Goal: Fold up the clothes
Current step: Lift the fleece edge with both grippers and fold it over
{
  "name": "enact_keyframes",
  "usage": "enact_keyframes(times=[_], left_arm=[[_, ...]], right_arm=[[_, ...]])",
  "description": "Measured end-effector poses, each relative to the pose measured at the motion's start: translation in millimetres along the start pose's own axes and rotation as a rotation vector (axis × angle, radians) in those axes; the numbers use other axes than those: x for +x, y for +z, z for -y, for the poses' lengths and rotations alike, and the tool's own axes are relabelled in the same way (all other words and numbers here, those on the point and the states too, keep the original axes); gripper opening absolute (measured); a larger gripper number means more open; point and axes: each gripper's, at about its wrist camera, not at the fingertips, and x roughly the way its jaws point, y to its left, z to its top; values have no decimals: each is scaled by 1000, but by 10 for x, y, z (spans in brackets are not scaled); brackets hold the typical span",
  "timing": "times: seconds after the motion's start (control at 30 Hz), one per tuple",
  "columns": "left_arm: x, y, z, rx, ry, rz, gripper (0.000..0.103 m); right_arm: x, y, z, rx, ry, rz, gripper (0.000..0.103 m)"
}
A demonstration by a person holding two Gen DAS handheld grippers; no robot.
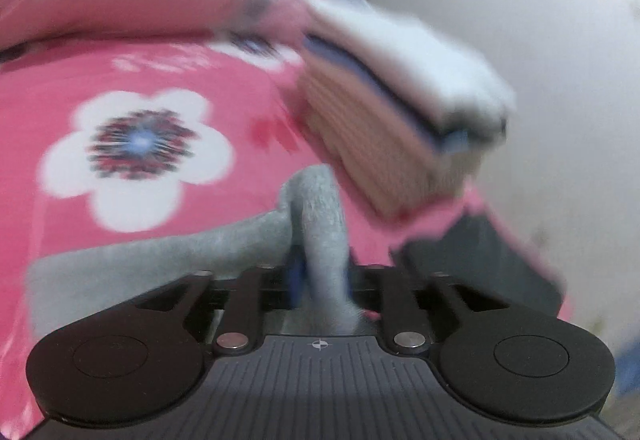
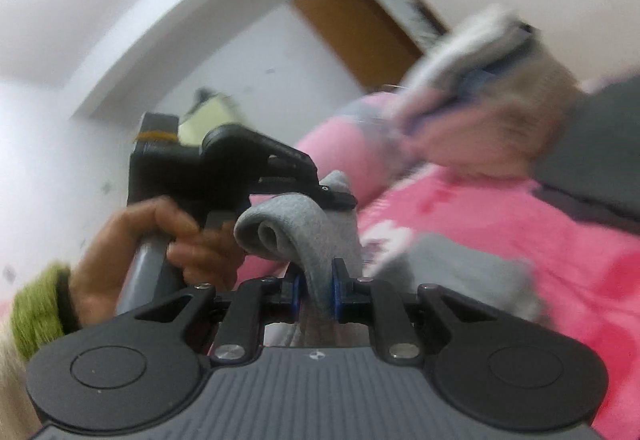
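Right tool [image 2: 316, 290] is pinching the grey sock [image 2: 296, 236]; left tool [image 1: 320, 280], at 11 o'clock, is sitting slack around it. Sock risks slipping out, unrolling onto the pink bedspread [image 2: 500, 240].

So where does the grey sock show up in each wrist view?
Left wrist: grey sock at bottom centre, between that gripper's fingers, trailing left over the pink bedspread.
Right wrist: grey sock at centre, looped up between the blue pads.
Shared landmark: the folded clothes stack.
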Motion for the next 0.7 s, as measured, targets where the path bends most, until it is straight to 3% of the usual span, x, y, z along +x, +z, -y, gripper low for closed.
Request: enact_keyframes(times=[0.07,0.13,0.2,0.27,0.43,0.57,0.7], left_arm=[[260,-71,-39,-12,38,-66,33],[202,-132,-161,-78,-19,-39,37],[19,-163,-252,-119,-88,6,42],[-253,-194,-325,-116,-119,65,43],[-1043,-479,-543,-39,-70,172,47],[-1391,-935,-729,17,29,178,48],[-1470,-1359,-840,12,74,150,48]], right_arm=[[77,-49,385,140,-8,-32,15],[128,-121,772,316,45,-60,14],[107,-119,864,366,95,-48,15],[113,-111,825,325,88,-45,15],[111,-89,868,368,107,-59,17],[133,-15,849,384,104,-95,22],[183,148,742,336,113,-131,19]])
